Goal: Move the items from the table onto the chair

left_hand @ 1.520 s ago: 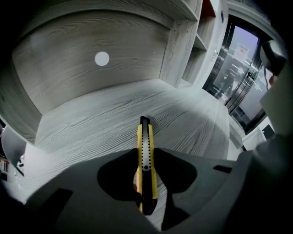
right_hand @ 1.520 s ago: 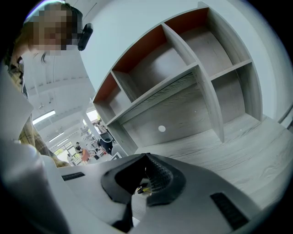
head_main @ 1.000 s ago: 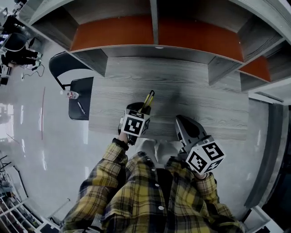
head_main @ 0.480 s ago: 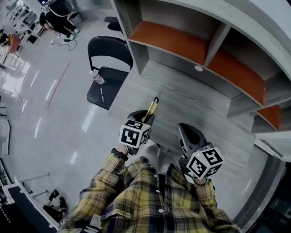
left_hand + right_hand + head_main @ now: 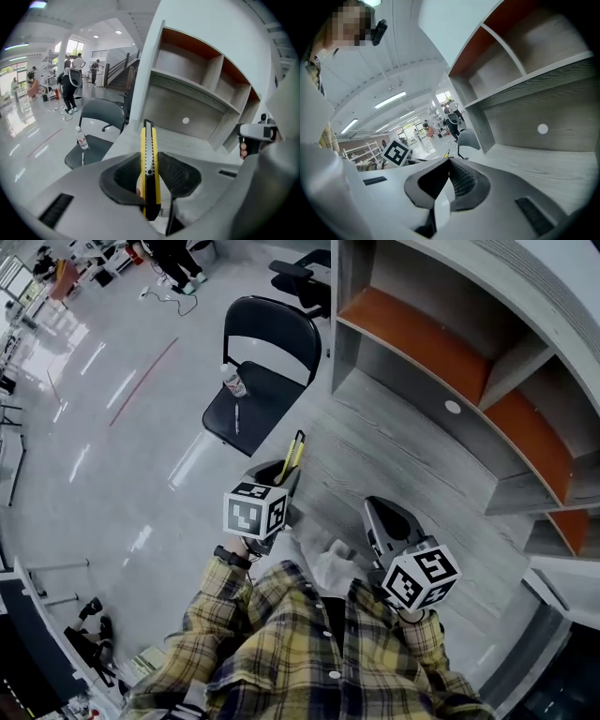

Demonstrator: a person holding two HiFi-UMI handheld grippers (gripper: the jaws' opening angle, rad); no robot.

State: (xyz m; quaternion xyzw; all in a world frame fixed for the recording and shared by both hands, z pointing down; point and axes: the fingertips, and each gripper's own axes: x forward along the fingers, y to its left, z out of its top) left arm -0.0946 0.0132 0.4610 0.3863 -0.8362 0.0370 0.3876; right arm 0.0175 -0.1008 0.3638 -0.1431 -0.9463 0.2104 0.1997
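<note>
Head view shows the left gripper [image 5: 284, 472] by the tabletop's [image 5: 403, 460] left edge, tipped down toward the far chair [image 5: 246, 404]. It squeezes a yellow knife [image 5: 296, 450]. Right gripper [image 5: 377, 509] is near the body, jaws together, empty.

Turned toward chair [image 5: 267, 399], now nearer centre in head view | swung left tool [image 5: 284, 472] with utility knife [image 5: 296, 448] up and chairward, rolled | shifted right tool [image 5: 386, 517] alongside, over counter [image 5: 412, 460] edge
</note>
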